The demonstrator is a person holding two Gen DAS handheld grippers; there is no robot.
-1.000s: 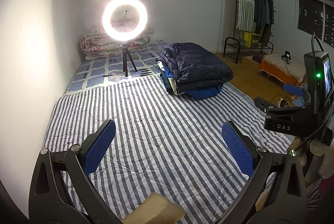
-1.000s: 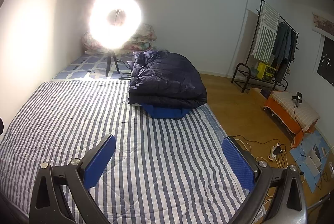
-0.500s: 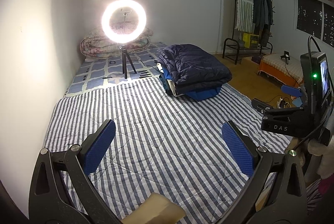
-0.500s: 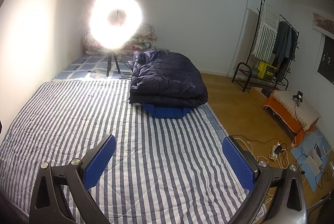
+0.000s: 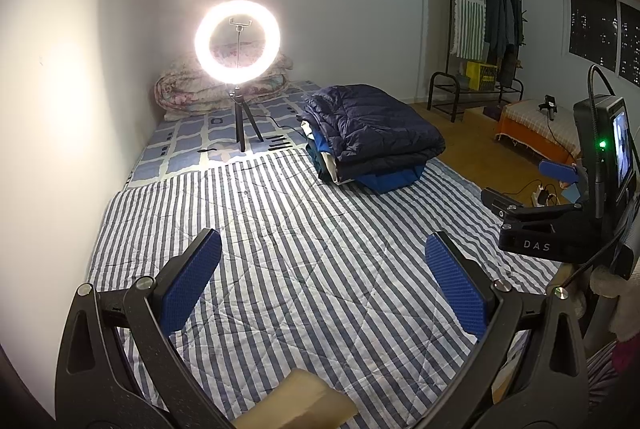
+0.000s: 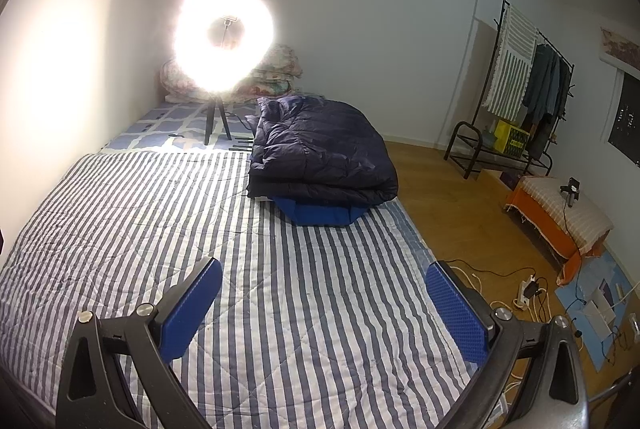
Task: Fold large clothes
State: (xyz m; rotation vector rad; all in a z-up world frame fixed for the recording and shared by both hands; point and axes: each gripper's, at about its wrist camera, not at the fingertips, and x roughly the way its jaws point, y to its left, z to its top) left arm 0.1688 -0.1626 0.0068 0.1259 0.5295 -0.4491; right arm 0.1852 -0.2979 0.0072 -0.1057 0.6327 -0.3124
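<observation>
left gripper (image 5: 320,283) jaws apart, empty | right gripper (image 6: 322,303) jaws apart, empty | jacket (image 6: 320,153) folded right of ring light (image 5: 237,46) | likely bulky, soft, slippery; grip hem

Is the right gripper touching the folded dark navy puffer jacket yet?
Apart. In the right wrist view the right gripper hangs open over bare striped quilt, with the dark navy puffer jacket well beyond its fingertips.

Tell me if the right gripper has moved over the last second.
Yes, slightly. In the right wrist view the ring light and navy down jacket sit a little lower than before, so the open right gripper tilted or rose slightly.
</observation>
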